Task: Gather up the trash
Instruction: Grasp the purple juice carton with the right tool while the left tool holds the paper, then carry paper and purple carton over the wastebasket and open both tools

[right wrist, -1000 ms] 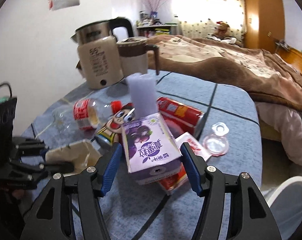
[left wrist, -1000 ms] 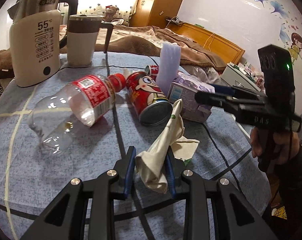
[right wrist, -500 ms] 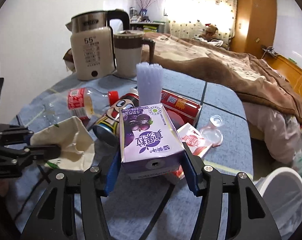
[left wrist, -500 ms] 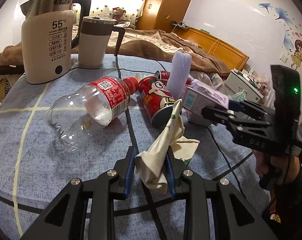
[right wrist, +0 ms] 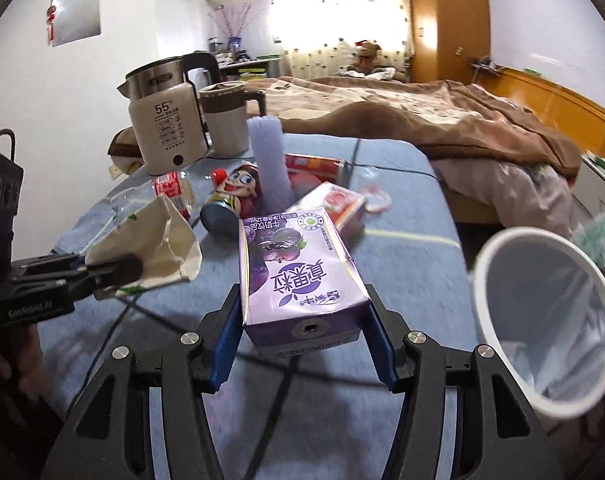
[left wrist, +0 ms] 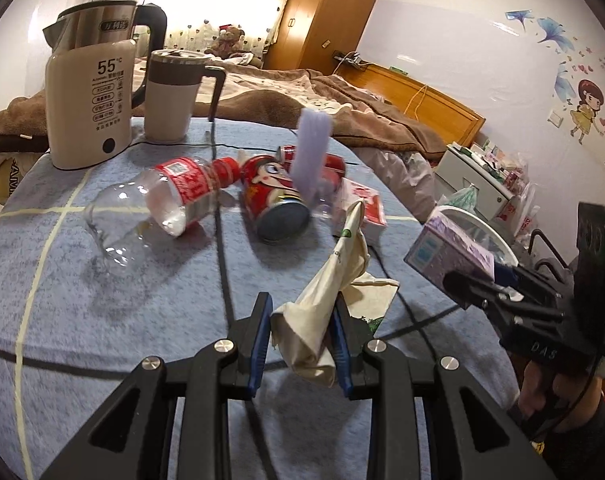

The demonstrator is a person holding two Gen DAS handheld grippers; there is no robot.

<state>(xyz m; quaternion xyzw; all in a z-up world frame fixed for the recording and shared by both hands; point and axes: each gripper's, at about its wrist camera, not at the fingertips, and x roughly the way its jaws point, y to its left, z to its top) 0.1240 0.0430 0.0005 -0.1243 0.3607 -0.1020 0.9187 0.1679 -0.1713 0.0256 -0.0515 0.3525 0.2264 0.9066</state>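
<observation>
Left wrist view: purple carton [left wrist: 448, 250] half behind right hand-held gripper [left wrist: 476, 280].

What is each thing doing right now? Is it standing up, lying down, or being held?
Purple milk carton: held in right gripper.
Crumpled paper bag: pinched in left gripper.
Plastic bottle: lying down, capped.
Red can: lying down.
Kettle: upright.
Mug: upright.
White bin: open.
</observation>
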